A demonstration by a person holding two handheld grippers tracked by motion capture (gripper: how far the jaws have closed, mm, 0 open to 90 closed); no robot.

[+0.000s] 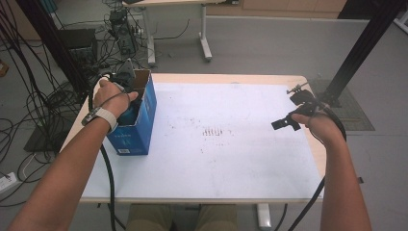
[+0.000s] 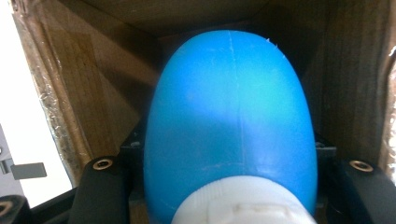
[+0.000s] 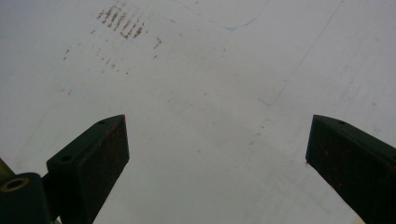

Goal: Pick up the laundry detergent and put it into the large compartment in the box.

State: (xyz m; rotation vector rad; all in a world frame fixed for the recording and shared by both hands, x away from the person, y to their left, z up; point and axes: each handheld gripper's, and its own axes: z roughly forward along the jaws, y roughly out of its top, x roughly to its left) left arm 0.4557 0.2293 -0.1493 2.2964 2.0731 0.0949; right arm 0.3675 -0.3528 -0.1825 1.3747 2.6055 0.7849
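At the left of the high view the left gripper (image 1: 126, 91) was clamped shut, while at right the right gripper (image 1: 284, 123) hovered with jaws spread wide.

A bottle (image 2: 231, 126) sits inside the box (image 1: 143, 120) at the table's (image 1: 231, 163) left edge (the right gripper (image 1: 284, 122) hovers well apart, near the right edge).

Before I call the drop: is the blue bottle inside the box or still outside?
Inside. The blue bottle, clamped in the left tool, has the cardboard box walls around it.
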